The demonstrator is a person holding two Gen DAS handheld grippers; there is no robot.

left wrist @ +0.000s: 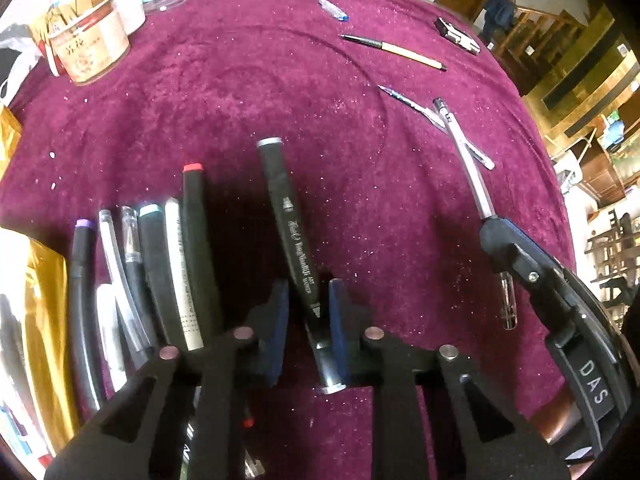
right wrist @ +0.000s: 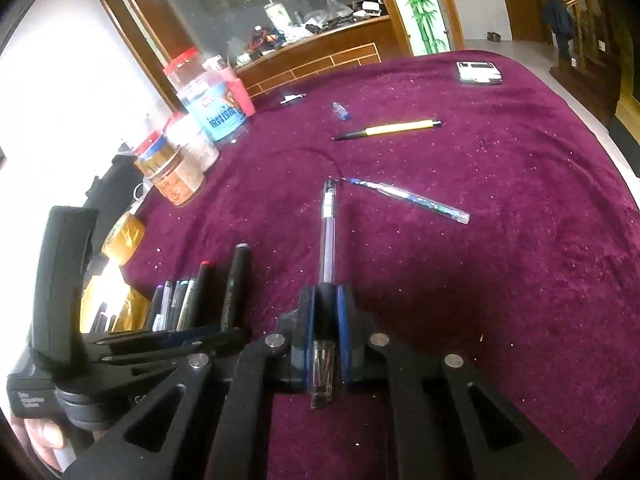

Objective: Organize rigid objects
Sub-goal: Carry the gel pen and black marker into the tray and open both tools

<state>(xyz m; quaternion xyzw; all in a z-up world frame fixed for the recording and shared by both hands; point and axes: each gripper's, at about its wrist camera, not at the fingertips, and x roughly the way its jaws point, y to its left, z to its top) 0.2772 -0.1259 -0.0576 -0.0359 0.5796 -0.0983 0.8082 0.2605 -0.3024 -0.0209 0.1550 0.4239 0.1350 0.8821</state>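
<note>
Two tools, both closed on pens over the purple counter (left wrist: 240, 92). Gripped between the pads of the left tool (left wrist: 309, 312), low centre of the left wrist view: a black marker (left wrist: 284, 208), its grey-capped end pointing up-frame. Just left of it, a row of pens (left wrist: 160, 264) lying side by side. Clamped in the right tool (right wrist: 326, 312), bottom centre of the right wrist view: a clear pen (right wrist: 329, 232). Farther up-frame, a blue-patterned pen (right wrist: 412, 200) and a yellow pen (right wrist: 396, 128), apart; jars (left wrist: 88, 44) at upper left.
</note>
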